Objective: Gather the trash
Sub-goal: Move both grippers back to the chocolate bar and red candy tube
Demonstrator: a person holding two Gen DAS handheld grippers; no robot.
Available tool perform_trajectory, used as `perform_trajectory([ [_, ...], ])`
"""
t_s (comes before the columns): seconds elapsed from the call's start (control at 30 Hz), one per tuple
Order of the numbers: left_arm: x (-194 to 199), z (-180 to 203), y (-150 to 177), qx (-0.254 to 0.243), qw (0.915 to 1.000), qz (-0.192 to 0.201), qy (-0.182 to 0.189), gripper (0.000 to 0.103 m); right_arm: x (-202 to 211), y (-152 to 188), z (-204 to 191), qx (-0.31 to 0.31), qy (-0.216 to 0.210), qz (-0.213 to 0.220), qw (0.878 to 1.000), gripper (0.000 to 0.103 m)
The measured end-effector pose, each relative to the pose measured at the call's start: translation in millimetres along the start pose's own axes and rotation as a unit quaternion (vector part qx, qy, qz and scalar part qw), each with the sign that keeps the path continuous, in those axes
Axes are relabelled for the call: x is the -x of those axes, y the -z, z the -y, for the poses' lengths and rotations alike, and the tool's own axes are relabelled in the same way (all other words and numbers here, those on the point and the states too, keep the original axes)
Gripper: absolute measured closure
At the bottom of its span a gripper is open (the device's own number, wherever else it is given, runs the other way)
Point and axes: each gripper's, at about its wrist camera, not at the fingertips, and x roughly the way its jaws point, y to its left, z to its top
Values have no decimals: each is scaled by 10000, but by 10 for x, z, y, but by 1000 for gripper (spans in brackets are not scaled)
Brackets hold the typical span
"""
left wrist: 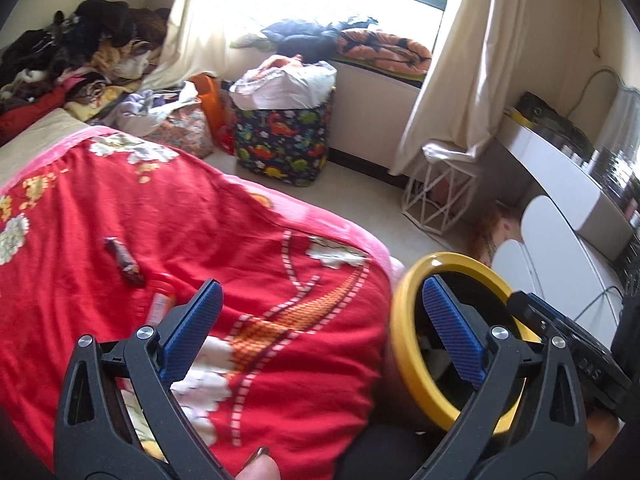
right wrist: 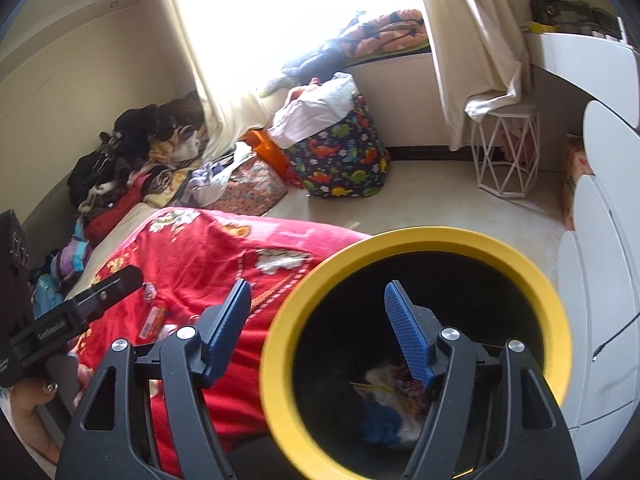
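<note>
Between pickups, by the look of it. Left gripper (left wrist: 320,328) spread wide, blue pads well apart, nothing between them; poised above the red blanket (left wrist: 240,240). Right gripper (right wrist: 320,332) likewise wide open and empty, hovering over the mouth of the yellow-rimmed bin (right wrist: 416,344), right finger inside the rim's outline, left finger just outside it over the blanket.

Already in the bin, below the right finger: crumpled wrappers (right wrist: 394,388) and something blue, so part of the collecting seems done.

Remaining on the blanket: a dark brown wrapper (left wrist: 125,262) ahead of the left gripper and off to its left, well apart from the pads; an orange-red packet (left wrist: 160,304) just beside the left finger, partly hidden behind it. From the right wrist view, the same packet (right wrist: 151,322) lying left of that gripper.

Next move, likely: left gripper forward and down over the nearer packet, pads straddling it flat against soft cloth, closing without pinching blanket, then across to the bin on its right.
</note>
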Motion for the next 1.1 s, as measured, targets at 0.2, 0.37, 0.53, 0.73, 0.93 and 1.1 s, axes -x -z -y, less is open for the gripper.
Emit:
perform_trajectory([
  [0.2, 75, -339, -20, 201, 9995, 90, -235, 11, -111, 27, -379, 314, -186, -93, 9993, 31],
  [0.37, 116, -655, -31, 429, 9979, 124, -461, 11, -255, 80, -725, 537, -405, -261, 9974, 30],
  [0.53, 140, -1073, -50, 752, 9943, 128, -740, 11, -400, 147, -1093, 877, -625, -444, 9932, 30],
  [0.73, 149, -1539, -80, 1126, 9880, 140, -1050, 11, -638, 274, -1558, 1245, -926, -679, 9856, 30],
  [0.93, 117, -1922, -102, 1497, 9821, 82, -1141, 18, -915, 453, -1955, 1520, -1269, -946, 9756, 30],
  [1.1, 9, -2108, -105, 1732, 9802, -71, -960, 37, -1187, 559, -2163, 1598, -1389, -1184, 9701, 30],
])
